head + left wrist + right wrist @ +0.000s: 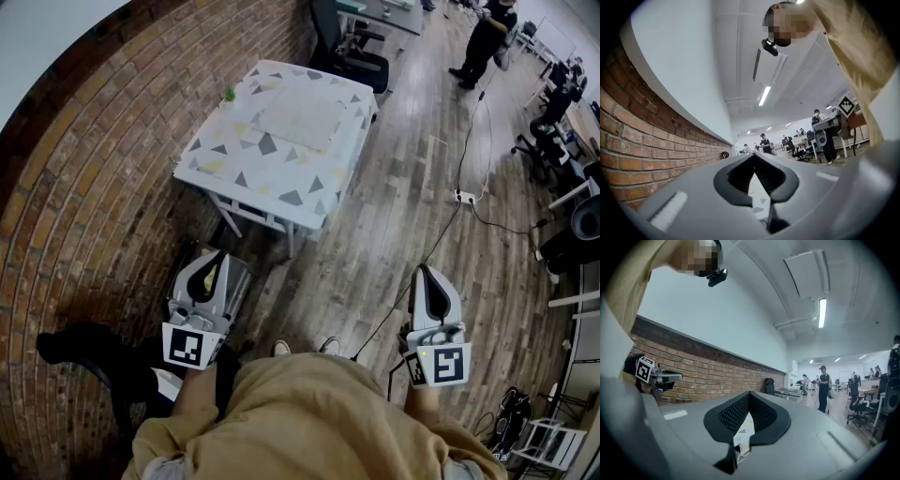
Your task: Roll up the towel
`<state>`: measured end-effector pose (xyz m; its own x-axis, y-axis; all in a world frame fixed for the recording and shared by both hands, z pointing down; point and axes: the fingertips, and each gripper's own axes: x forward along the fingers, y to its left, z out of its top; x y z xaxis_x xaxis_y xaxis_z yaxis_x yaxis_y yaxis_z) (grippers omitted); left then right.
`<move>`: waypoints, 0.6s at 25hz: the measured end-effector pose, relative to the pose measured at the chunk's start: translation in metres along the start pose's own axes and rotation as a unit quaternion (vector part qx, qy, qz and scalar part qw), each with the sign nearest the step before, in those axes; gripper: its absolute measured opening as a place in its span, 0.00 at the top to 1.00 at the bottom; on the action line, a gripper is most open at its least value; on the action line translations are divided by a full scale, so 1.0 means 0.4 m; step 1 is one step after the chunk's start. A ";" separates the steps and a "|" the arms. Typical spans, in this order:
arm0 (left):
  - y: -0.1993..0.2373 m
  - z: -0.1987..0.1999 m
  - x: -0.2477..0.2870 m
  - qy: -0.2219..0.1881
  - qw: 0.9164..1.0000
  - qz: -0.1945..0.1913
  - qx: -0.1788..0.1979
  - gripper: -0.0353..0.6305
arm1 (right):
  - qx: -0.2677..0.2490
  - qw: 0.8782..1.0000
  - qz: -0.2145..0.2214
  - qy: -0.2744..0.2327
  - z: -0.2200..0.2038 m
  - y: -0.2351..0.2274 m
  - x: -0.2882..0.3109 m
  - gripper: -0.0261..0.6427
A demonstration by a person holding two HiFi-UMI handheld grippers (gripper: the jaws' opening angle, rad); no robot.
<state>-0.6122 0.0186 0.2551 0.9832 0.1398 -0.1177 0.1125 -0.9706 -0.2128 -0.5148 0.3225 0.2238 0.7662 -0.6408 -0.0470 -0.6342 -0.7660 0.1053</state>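
While the towel [302, 118] lies flat well ahead, left gripper [217, 259] and right gripper [424, 274] are closed, empty; rolling unstarted.

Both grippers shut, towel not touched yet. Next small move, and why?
Probably step up to the table. The towel lies flat on it, well out of reach ahead of the left hand-held gripper and right hand-held gripper, both shut and empty.
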 end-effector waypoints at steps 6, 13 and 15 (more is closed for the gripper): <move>-0.002 -0.002 0.008 -0.005 1.000 -0.002 -0.002 0.85 | -0.001 1.000 0.002 0.000 -0.004 0.005 0.001 0.96; -0.015 -0.002 0.018 -0.004 1.000 0.002 0.000 0.85 | 0.005 1.000 0.009 0.001 -0.010 -0.017 -0.006 0.96; -0.012 -0.001 0.020 -0.012 1.000 0.007 0.014 0.85 | 0.023 0.999 0.030 0.004 -0.020 -0.023 -0.006 0.96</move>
<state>-0.6047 0.0243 0.2557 0.9806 0.1321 -0.1445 0.0952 -0.9667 -0.2376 -0.5097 0.3315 0.2309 0.7275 -0.6853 -0.0336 -0.6828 -0.7279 0.0621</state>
